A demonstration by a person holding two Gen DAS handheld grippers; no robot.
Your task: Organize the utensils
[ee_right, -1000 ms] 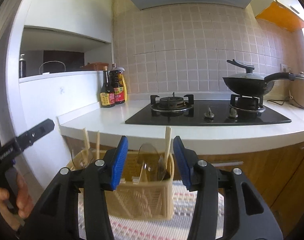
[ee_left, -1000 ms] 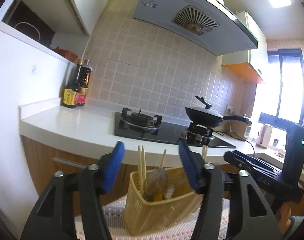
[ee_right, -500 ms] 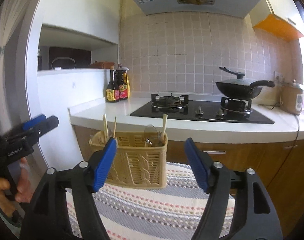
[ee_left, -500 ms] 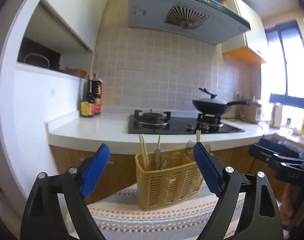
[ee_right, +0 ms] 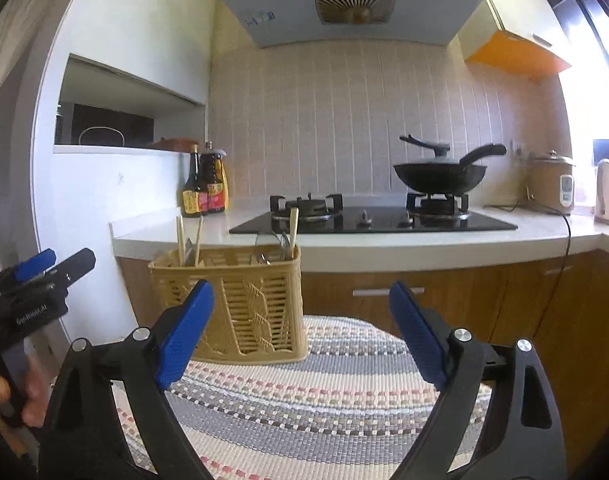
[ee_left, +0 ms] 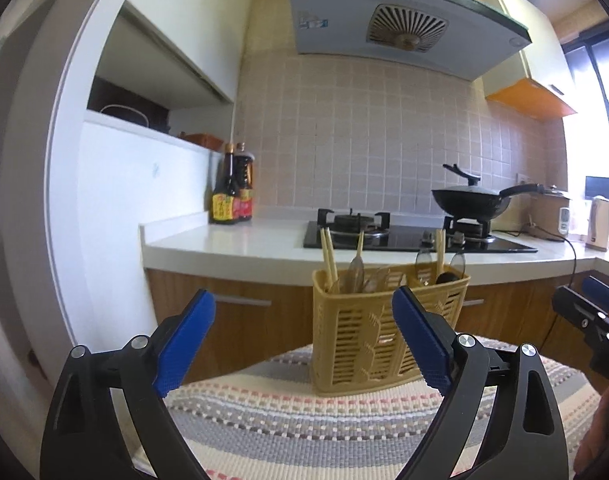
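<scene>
A yellow plastic utensil basket (ee_left: 368, 332) stands on a striped woven mat (ee_left: 304, 412); it also shows in the right wrist view (ee_right: 240, 300). It holds wooden chopsticks (ee_left: 329, 254), spoons (ee_left: 356, 272) and other utensils. My left gripper (ee_left: 304, 344) is open and empty, a little short of the basket and to its left. My right gripper (ee_right: 300, 336) is open and empty, short of the basket and to its right. Each gripper shows at the edge of the other's view.
Behind the mat runs a white kitchen counter (ee_left: 232, 240) with a black gas hob (ee_right: 368, 220), a black wok (ee_right: 440, 174) and two sauce bottles (ee_left: 232, 192). Wooden cabinet doors (ee_right: 464, 292) lie below. A rice cooker (ee_right: 550, 184) stands at the right.
Both grippers have pulled back from the basket and opened wider. The basket now looks smaller and farther away, standing free on the mat.
</scene>
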